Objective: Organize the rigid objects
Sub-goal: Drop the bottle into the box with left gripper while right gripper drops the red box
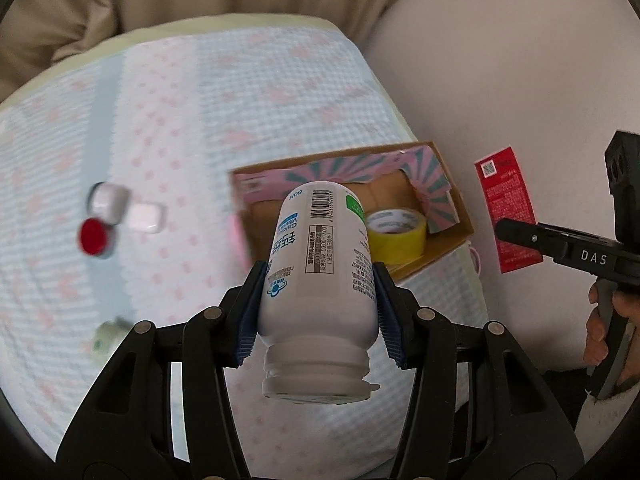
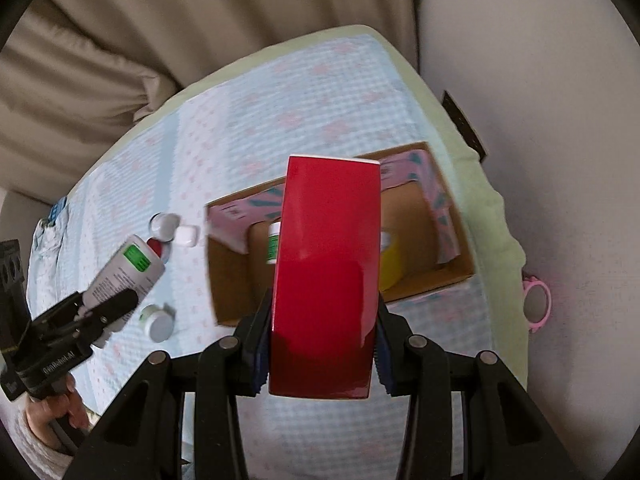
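My left gripper (image 1: 318, 280) is shut on a white pill bottle (image 1: 322, 264), cap toward the camera, held above the bed near the cardboard box (image 1: 448, 240). It also shows in the right wrist view (image 2: 124, 276). My right gripper (image 2: 324, 320) is shut on a red box (image 2: 326, 272), held over the cardboard box (image 2: 452, 276); the red box also shows in the left wrist view (image 1: 508, 212). A yellow tape roll (image 1: 396, 234) lies inside the cardboard box, with a small green-labelled bottle (image 2: 274, 244).
On the checked bedspread (image 1: 240, 100) lie a red-capped jar (image 1: 94, 236), a white case (image 1: 146, 216), a white jar (image 1: 108, 200) and a green-and-white bottle (image 2: 158, 320). A pink mirror (image 2: 536, 304) hangs by the wall. Beige curtains are behind.
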`<state>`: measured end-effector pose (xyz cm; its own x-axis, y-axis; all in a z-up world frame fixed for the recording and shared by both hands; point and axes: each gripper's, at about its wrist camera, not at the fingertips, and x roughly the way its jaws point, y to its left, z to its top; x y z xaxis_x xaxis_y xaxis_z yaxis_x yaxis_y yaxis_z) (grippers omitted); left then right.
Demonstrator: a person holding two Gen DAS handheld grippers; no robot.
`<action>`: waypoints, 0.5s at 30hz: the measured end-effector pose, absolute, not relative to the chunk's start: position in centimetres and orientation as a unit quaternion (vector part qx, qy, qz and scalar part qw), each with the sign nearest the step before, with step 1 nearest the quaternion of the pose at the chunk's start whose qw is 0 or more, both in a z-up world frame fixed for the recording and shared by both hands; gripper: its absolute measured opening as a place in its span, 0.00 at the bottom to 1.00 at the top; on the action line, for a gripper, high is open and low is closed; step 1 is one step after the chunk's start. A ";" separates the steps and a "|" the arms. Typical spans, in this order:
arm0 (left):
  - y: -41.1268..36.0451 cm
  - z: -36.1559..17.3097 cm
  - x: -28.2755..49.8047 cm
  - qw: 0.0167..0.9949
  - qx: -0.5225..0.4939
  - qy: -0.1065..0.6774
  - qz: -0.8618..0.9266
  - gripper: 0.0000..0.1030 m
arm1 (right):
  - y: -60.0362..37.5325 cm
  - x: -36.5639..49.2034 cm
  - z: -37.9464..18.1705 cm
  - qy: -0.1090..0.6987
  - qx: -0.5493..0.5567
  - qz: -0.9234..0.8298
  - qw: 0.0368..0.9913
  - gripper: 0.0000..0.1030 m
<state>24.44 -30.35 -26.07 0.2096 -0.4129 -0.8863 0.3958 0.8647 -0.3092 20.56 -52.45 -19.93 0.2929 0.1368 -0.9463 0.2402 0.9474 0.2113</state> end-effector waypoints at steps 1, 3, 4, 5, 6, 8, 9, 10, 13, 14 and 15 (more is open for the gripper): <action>-31.4 -26.5 24.8 0.775 -0.005 0.575 -0.262 0.46 | -53.6 20.8 -20.3 0.596 0.164 -0.034 0.785 0.38; -34.0 -27.6 25.4 0.768 0.002 0.583 -0.267 0.46 | -55.1 21.3 -21.3 0.602 0.170 -0.036 0.779 0.38; -34.9 -28.0 25.6 0.764 0.004 0.586 -0.269 0.46 | -55.9 21.7 -21.9 0.607 0.173 -0.035 0.775 0.38; -36.0 -28.6 26.0 0.760 0.007 0.590 -0.271 0.46 | -56.5 22.0 -22.5 0.611 0.174 -0.034 0.772 0.38; -37.4 -29.3 26.4 0.755 0.011 0.596 -0.274 0.46 | -57.1 22.3 -23.1 0.615 0.175 -0.033 0.768 0.38; -39.2 -30.6 27.1 0.748 0.021 0.603 -0.276 0.46 | -58.0 23.0 -24.5 0.626 0.175 -0.033 0.759 0.38; -40.1 -31.4 27.5 0.745 0.026 0.607 -0.276 0.46 | -58.4 23.3 -25.2 0.630 0.176 -0.032 0.756 0.38; -40.9 -32.1 27.8 0.741 0.031 0.611 -0.277 0.46 | -58.8 23.7 -26.0 0.634 0.179 -0.031 0.752 0.38; -42.9 -34.1 28.9 0.733 0.040 0.621 -0.276 0.46 | -59.9 24.6 -28.3 0.646 0.185 -0.026 0.740 0.38; -43.4 -34.7 29.3 0.729 0.042 0.625 -0.275 0.46 | -60.1 24.8 -28.8 0.649 0.185 -0.024 0.737 0.38; -43.7 -35.1 29.6 0.728 0.044 0.627 -0.275 0.46 | -60.2 24.9 -29.3 0.652 0.185 -0.021 0.735 0.38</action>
